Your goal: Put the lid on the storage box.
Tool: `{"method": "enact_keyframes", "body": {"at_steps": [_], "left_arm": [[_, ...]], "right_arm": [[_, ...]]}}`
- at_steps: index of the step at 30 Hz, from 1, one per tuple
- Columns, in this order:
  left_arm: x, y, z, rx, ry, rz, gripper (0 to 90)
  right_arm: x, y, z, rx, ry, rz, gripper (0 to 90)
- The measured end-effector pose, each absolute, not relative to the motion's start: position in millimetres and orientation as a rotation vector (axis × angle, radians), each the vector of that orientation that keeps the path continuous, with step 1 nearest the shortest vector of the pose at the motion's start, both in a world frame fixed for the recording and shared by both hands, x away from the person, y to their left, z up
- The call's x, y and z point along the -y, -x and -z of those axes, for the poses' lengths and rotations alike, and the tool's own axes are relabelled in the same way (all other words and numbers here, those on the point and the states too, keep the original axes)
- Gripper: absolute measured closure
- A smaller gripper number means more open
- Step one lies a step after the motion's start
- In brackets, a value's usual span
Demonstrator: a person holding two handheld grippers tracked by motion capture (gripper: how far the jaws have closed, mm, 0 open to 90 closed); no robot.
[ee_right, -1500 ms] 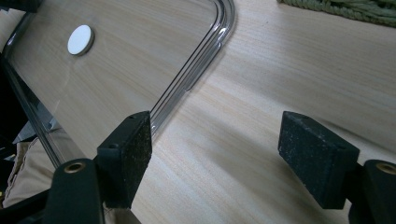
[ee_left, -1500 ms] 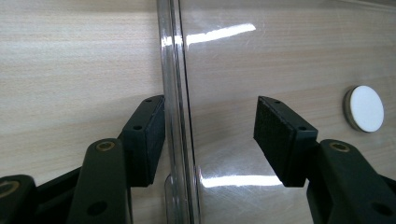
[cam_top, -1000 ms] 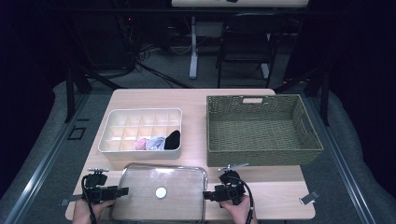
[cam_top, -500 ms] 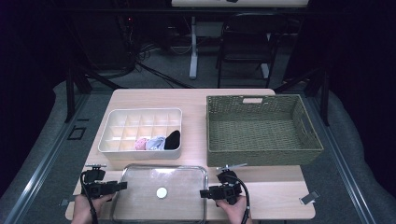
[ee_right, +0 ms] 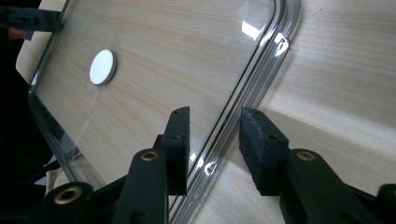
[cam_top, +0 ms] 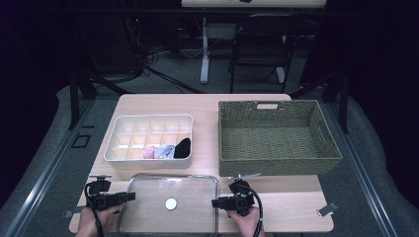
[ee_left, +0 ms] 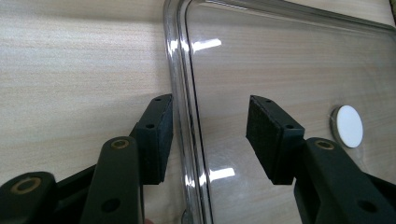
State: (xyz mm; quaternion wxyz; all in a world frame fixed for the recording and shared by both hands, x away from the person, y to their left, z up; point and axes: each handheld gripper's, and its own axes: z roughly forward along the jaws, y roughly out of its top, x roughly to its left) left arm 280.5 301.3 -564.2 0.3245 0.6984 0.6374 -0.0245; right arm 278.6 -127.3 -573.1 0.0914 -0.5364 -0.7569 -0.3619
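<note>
Closing on both ends of the lid

Lying flat at the near edge of the table (cam_top: 296,217), the clear lid (cam_top: 170,217) has one gripper at each short side. The left gripper (ee_left: 210,135) straddles its rim with jaws half open, and they have just been closing a little. The right gripper (ee_right: 215,144) also straddles the rim; its jaws, now narrow, have just been closing quickly, the pads not yet pressing. Two grips probably keep the wide lid level when lifted. No writing is readable anywhere.

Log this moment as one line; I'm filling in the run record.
work: gripping clear lid by both side rims | left gripper: closing, straddles rim, pads apart | right gripper: closing, straddles rim, no contact visible
</note>
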Motion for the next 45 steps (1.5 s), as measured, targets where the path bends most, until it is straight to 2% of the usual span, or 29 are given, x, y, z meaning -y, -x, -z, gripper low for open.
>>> {"method": "enact_keyframes", "body": {"at_steps": [7,14,20,26,35,45], "left_arm": [[-306.8,-280.4,567.3,-1.691,-1.763,0.132,57.9],[-303.7,-280.3,565.5,-1.628,-1.868,0.075,60.4],[-310.5,-279.4,568.2,-1.616,-1.842,0.101,66.6],[-314.0,-276.6,569.3,-1.621,-1.792,0.113,70.0],[-311.9,-274.6,568.7,-1.618,-1.778,0.11,70.4],[-313.7,-272.6,566.4,-1.587,-1.781,0.094,70.9]], "right_arm": [[127.2,-277.0,574.3,2.269,1.608,1.094,68.6],[128.8,-277.7,574.3,2.271,1.606,1.096,69.3],[129.7,-278.0,574.4,2.269,1.603,1.102,68.6],[129.4,-278.1,574.1,2.268,1.585,1.107,62.5],[133.4,-279.7,572.4,2.258,1.564,1.097,52.9],[136.9,-286.8,571.9,2.261,1.593,1.118,49.0]]}}
